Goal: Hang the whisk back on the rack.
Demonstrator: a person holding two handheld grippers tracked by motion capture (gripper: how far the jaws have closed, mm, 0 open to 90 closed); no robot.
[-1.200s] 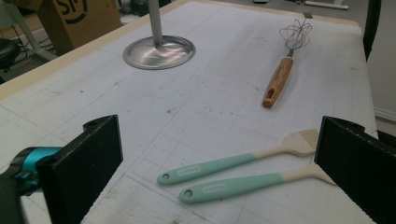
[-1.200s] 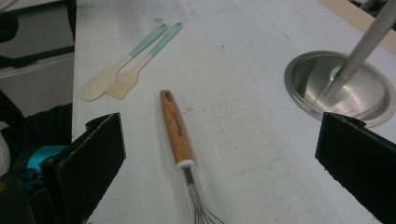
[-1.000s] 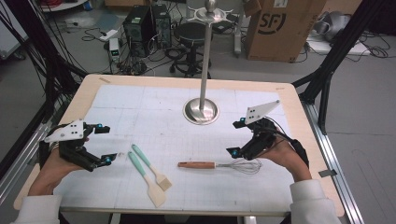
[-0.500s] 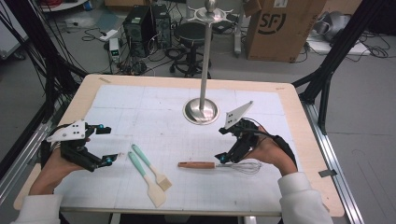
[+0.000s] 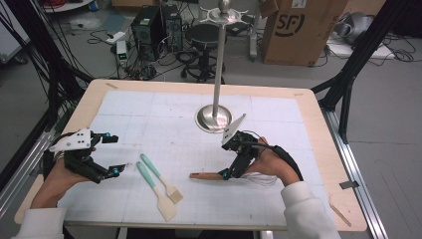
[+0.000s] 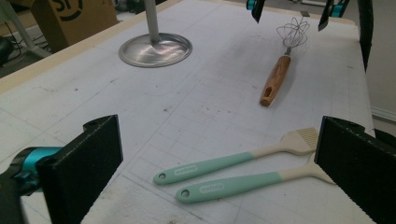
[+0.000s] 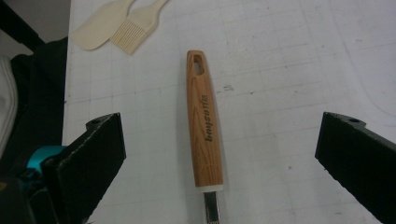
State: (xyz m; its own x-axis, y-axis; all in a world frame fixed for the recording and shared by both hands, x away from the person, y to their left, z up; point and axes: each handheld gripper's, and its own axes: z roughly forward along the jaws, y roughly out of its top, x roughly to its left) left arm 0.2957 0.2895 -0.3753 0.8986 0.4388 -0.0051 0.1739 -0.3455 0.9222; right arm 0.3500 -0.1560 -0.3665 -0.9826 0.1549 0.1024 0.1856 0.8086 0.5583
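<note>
Right hand-held gripper point(image 5: 230, 172) is hanging just over the wooden handle of the whisk point(image 7: 204, 126), jaws spread wide with the handle lined up between them and nothing clamped yet. So I'd call this the reach-and-line-up step before a pick. The next move looks like dropping a bit lower and squeezing on the handle somewhere around the middle, keeping it square so the round wood doesn't roll out.

The whisk lies flat on the table point(image 5: 278, 107), handle toward the person's left, wire end under the right hand; from the high view the wires are kinda hard to make out.

Left hand-held gripper point(image 5: 112, 154) is also wide apart and holding nothing, parked off to the left. Just beside it are a spatula point(image 5: 155, 190) and a brush point(image 5: 160, 177), both with teal handles, lying side by side.

Further back there's a metal stand point(image 5: 214, 115) with hooks up top, probably where the whisk is headed. No bowls or bins on the table that I can see.
</note>
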